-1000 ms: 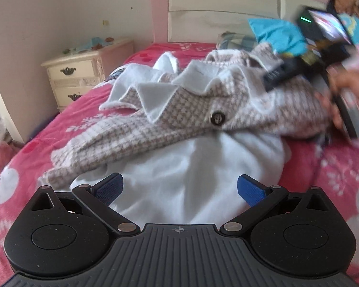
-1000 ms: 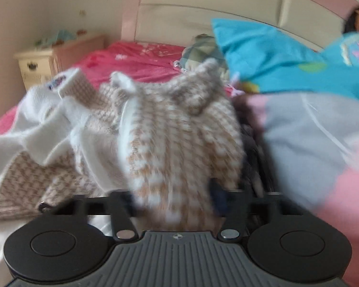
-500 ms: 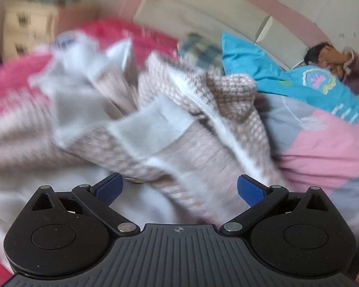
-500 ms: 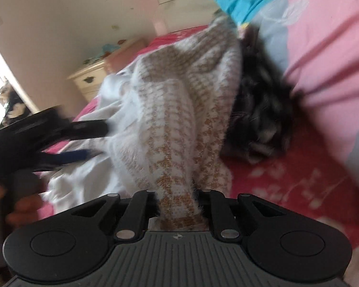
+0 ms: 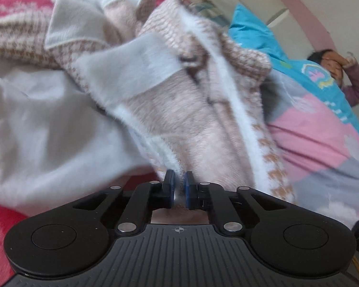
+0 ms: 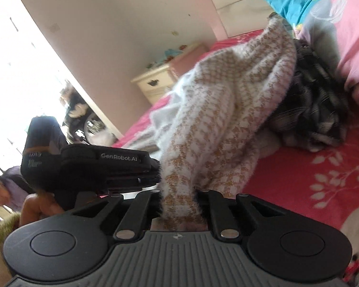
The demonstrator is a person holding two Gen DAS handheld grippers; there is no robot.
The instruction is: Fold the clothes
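Both tongs, left tongs [image 5: 178, 186] and right tongs [image 6: 178, 205], clamped on houndstooth cardigan [image 6: 227, 110] hem. Draw edge taut, lift clear of dark garment [image 6: 318, 110] beside cardigan.

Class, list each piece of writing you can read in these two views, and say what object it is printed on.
"GenRobot.AI": white print on the side of the black left hand-held gripper, seen in the right wrist view.
White lettering on the black block behind that gripper's body: too blurred to read.
Emblem on the turquoise blanket: too small to read.
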